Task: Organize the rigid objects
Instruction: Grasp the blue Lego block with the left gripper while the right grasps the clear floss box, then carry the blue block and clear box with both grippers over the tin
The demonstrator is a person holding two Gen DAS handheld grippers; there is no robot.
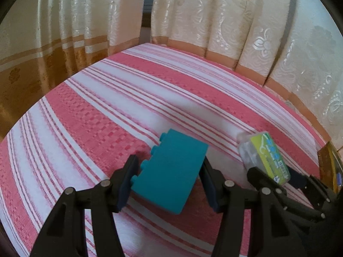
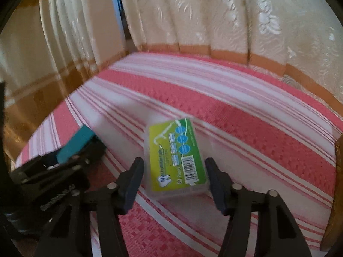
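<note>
A teal studded toy block (image 1: 171, 171) sits between the fingers of my left gripper (image 1: 169, 165), which is shut on it, one pad against the studded side and one against the plain side. A clear plastic box with a green and yellow label (image 2: 176, 156) lies tilted between the fingers of my right gripper (image 2: 174, 165), whose pads meet its long sides. In the left wrist view the same box (image 1: 265, 154) and right gripper (image 1: 276, 175) are just right of the block. In the right wrist view the teal block (image 2: 75, 143) and left gripper (image 2: 70, 160) show at the left.
A pink and white striped cloth (image 1: 107, 111) covers the surface. Cream patterned curtains (image 1: 214, 21) hang close behind it and along the left. A brown wooden edge (image 2: 334, 192) stands at the right border.
</note>
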